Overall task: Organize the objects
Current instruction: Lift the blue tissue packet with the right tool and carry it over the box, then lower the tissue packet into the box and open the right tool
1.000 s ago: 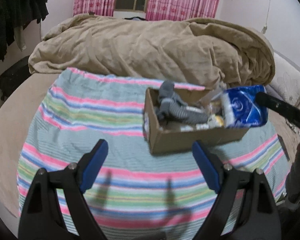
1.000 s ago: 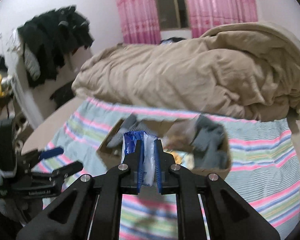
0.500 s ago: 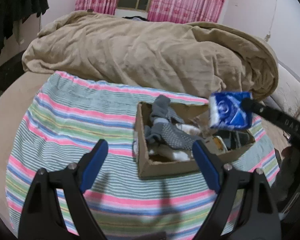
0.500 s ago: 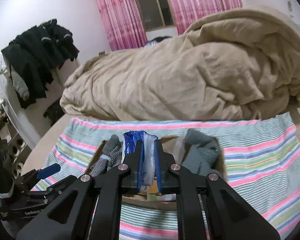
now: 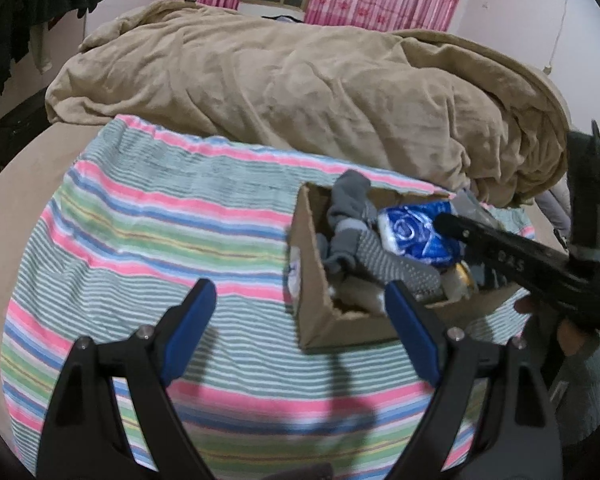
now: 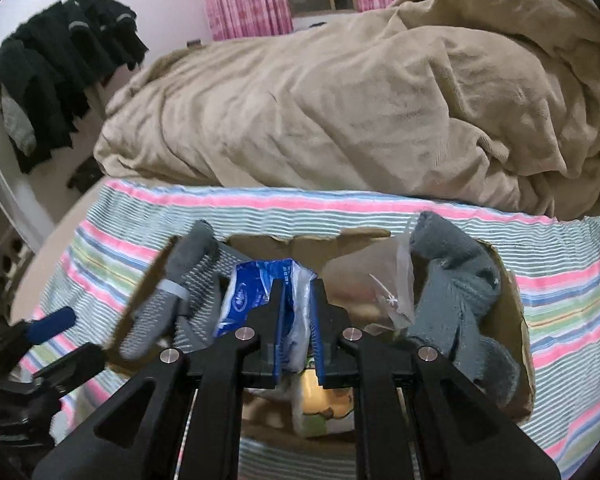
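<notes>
Striped cloth (image 5: pixel 148 240) lies bare under your left gripper (image 5: pixel 300 320), whose fingers stand wide apart and hold nothing, short of the cardboard box (image 5: pixel 320 320). Half a second ago the blue tissue pack (image 5: pixel 416 236) hung above the box's right rim; now it sits low among the grey socks (image 5: pixel 380 260) inside. Your right gripper (image 6: pixel 298 322) has come down with it, fingers pinched narrow on the pack. I'd judge the placing nearly done; only release remains.

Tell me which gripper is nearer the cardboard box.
Right. The right gripper is over the cardboard box, clamping a blue packet; the left gripper hangs open beside it.
</notes>
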{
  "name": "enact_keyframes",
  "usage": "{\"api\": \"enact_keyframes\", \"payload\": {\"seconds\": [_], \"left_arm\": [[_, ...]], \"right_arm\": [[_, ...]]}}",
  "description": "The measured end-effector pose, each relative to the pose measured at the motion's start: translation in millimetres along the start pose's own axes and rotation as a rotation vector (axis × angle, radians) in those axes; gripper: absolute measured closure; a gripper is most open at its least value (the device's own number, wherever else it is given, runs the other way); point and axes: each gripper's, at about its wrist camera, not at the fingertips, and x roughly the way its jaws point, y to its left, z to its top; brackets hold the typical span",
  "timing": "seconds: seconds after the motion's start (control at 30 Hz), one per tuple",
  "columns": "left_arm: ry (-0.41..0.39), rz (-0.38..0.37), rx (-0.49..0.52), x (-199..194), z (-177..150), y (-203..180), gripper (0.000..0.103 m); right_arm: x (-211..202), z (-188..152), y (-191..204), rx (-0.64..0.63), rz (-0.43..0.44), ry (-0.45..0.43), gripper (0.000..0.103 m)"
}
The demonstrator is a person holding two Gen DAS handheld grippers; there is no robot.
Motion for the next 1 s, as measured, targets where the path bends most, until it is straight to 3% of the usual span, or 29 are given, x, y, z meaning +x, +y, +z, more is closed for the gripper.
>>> {"api": "enact_keyframes", "payload": {"seconds": [0.17, 0.37, 0.47, 0.53, 0.6, 0.77, 1.0], "left_arm": [[0.018, -0.001, 0.029, 1, -5, -4, 0.016], [0.003, -0.013, 0.046, -13, -10, -7, 0.016], [0.003, -0.016, 0.051, -21, -11, -10, 0.016], [-0.006, -0.016, 0.062, -26, -12, -11, 0.016], [-0.012, -0.017, 0.068, -32, -14, -13, 0.016], [-0.011, -0.013, 0.066, -38, -19, -16, 0.016], [-0.006, -0.072, 0.074, -57, -32, -33, 0.016]], "right_arm": [[9, -2, 6, -0.035, -0.043, -0.004, 0.088], [3, -1, 4, -0.017, -0.035, -0.015, 0.082], [-9, -1, 4, -0.008, -0.018, -0.026, 0.065], [-20, -4, 7, -0.015, -0.021, -0.041, 0.048], [-30, -7, 9, -0.020, -0.013, -0.051, 0.039], [-55, -20, 11, -0.030, -0.014, -0.069, 0.038], [-87, -40, 3, -0.018, -0.016, -0.073, 0.038]]}}
